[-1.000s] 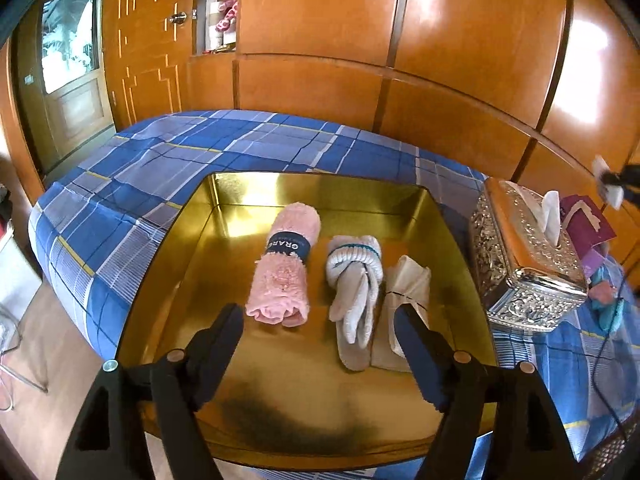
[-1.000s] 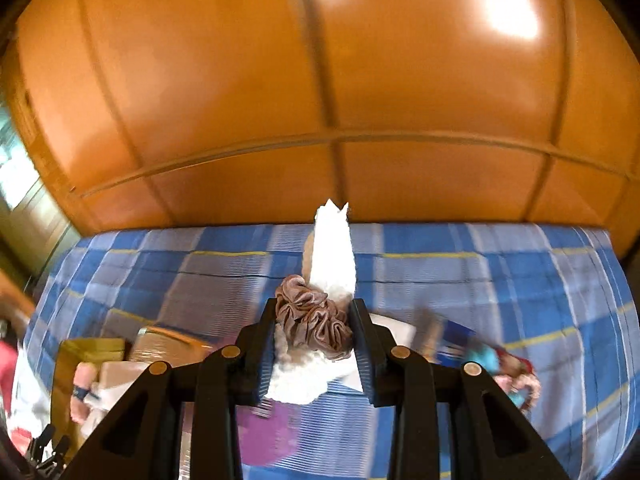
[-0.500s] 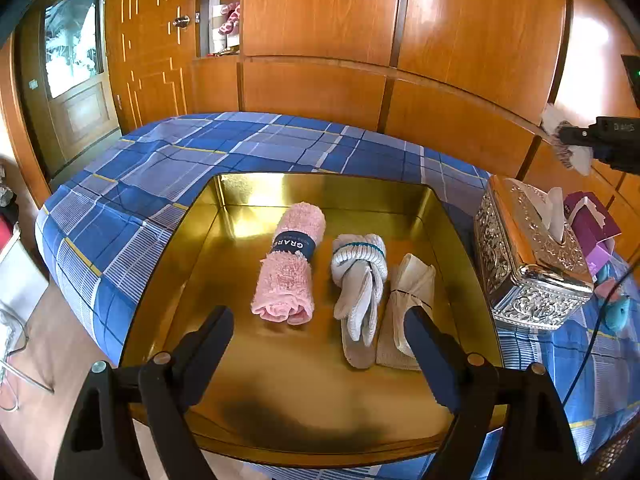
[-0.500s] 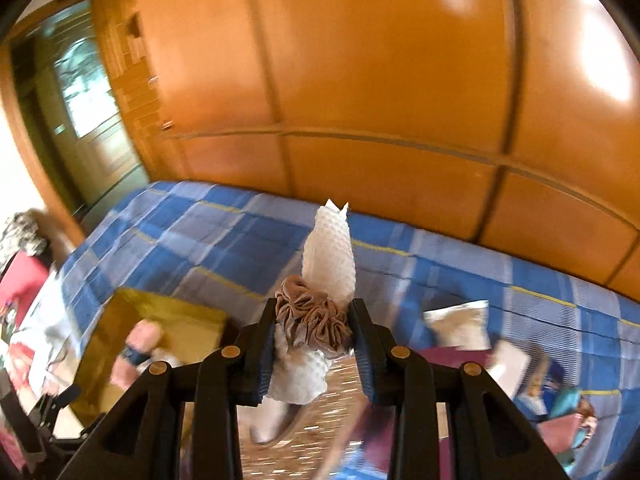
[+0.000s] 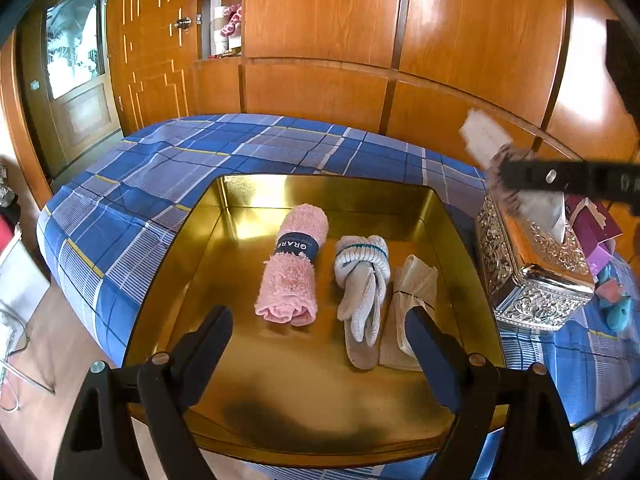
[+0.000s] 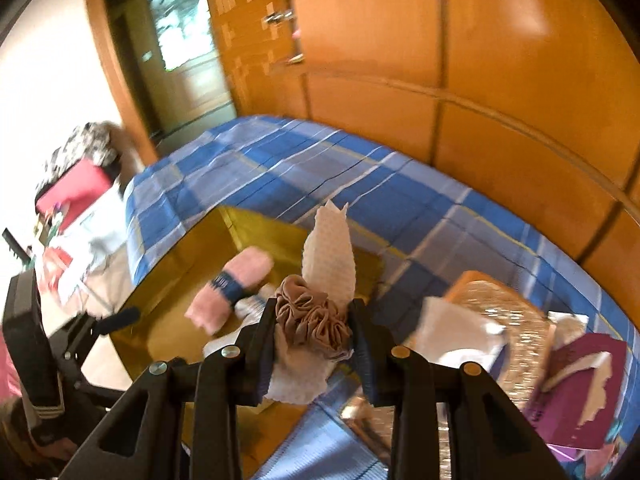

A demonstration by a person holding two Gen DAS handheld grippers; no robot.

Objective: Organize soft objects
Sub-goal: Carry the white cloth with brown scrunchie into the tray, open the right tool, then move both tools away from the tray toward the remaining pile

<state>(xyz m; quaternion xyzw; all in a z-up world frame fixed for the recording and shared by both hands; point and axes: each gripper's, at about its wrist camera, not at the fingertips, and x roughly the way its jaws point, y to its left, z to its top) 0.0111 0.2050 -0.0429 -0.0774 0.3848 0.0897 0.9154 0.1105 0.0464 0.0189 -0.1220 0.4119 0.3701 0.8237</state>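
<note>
**Background stuff around the bed**

So the whole thing sits on a bed with a blue plaid bedspread (image 5: pixel 168 168) filling the middle of the left wrist view. Behind it, across the top of the frame, glossy orange wood panelling (image 5: pixel 472 40). Upper left there's a door with a glass pane (image 5: pixel 74 52), and next to it a narrow open shelf (image 5: pixel 222 24) with something pink and white on it, too small to make out. At the right edge, an ornate silver tissue box (image 5: pixel 532 276) with a tissue poking out, touching a purple carton (image 5: pixel 596 224) behind it. Something small and turquoise (image 5: pixel 620 312) lies just beside the box.
</note>
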